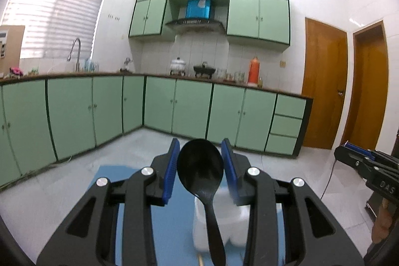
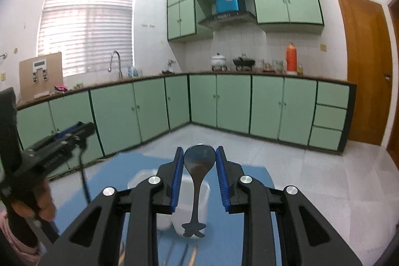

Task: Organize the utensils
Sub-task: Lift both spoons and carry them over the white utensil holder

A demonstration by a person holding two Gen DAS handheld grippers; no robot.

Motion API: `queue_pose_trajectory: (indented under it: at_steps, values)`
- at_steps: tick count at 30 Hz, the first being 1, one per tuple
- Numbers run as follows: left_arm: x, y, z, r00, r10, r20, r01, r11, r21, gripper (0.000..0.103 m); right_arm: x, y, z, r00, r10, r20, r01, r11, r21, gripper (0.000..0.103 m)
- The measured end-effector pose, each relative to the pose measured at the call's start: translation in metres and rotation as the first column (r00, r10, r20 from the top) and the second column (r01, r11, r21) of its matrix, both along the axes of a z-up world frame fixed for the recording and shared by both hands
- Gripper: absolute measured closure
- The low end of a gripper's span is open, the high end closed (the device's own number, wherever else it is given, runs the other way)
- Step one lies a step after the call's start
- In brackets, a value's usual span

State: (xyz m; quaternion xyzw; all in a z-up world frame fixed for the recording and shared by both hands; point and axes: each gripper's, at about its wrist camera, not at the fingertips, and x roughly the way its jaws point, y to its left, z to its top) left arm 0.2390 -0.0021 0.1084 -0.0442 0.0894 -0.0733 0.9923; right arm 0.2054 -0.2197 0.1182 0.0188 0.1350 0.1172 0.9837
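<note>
My left gripper (image 1: 200,153) is held level, pointing toward the green base cabinets (image 1: 159,106) at twelve o'clock, its blue pads (image 1: 172,171) spread apart; a black spoon (image 1: 200,171) rises between them, bowl up, though I cannot tell whether either pad touches it; its handle runs down toward six o'clock over the white container (image 1: 224,226) on the blue mat (image 1: 109,176). My right gripper (image 2: 199,156) is likewise level and facing the cabinets, pads parted; a grey rice paddle (image 2: 199,161) stands between them, broad end up, its splayed handle end at six o'clock over the white container (image 2: 185,203); my left hand (image 2: 42,201) grips its tool at nine o'clock.
</note>
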Motion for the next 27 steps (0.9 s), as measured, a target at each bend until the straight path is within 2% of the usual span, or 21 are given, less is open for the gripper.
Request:
queue_pose_trajectory:
  at_steps: [4,8,16,27]
  values:
    - [0.032,-0.011,0.004,0.999,0.016,0.045,-0.015,1.000,-0.017,0.070,0.028,0.010,0.008,1.000,-0.006,0.027,0.005,1.000,0.021,0.077]
    - [0.063,-0.021,-0.007,0.998,0.018,0.057,-0.017,0.999,-0.030,0.070,0.058,0.020,-0.004,0.999,-0.030,0.017,0.030,0.999,0.015,0.077]
    - [0.093,-0.023,-0.046,1.000,0.002,-0.008,-0.002,1.000,-0.025,0.070,0.098,0.021,-0.050,0.996,-0.031,-0.083,0.036,0.998,0.055,0.077]
    - [0.098,-0.015,-0.084,0.994,0.003,-0.109,-0.001,1.000,0.020,0.069,0.103,0.024,-0.091,0.983,-0.015,-0.181,0.025,0.998,0.050,0.077]
